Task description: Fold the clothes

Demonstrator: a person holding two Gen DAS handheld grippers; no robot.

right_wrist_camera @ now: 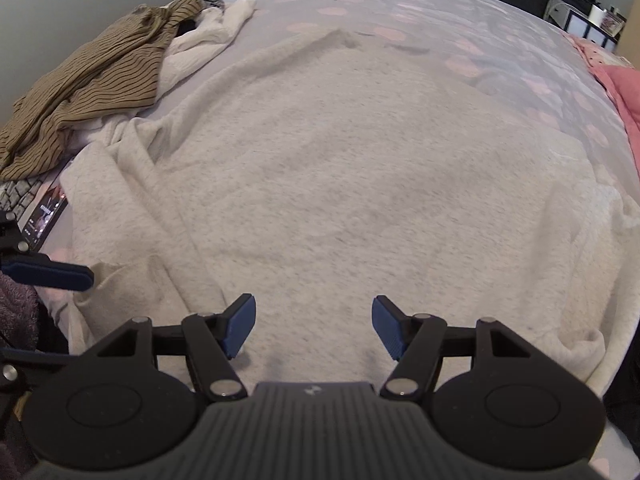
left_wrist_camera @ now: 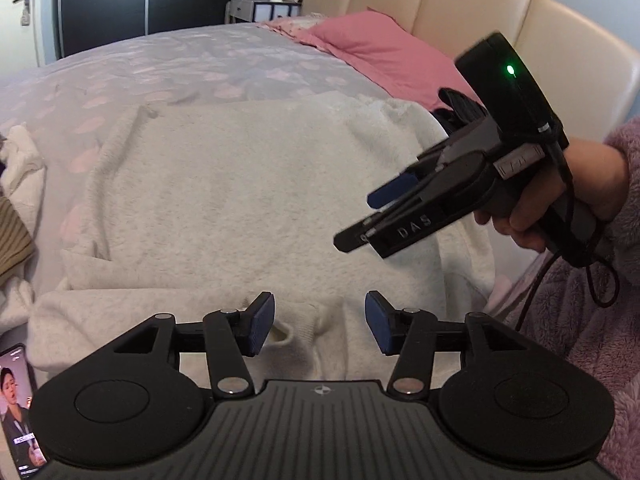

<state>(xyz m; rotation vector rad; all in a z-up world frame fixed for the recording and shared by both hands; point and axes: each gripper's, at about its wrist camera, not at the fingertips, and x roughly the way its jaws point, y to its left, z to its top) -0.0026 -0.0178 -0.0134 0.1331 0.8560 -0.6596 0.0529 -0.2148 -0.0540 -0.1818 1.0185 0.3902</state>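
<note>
We have the sweater [left_wrist_camera: 248,184] spread flat on the bed [left_wrist_camera: 180,60], its long axis running toward the pillow [left_wrist_camera: 376,44]. Both claws are released and empty: left gripper [left_wrist_camera: 320,322] over the near edge, right gripper [right_wrist_camera: 314,326] over the middle. Next we likely pinch an edge to fold.

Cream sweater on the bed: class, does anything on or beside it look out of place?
Yes. A lit phone lies at the cream sweater's left edge, partly under the striped brown garment heaped beside it.
</note>
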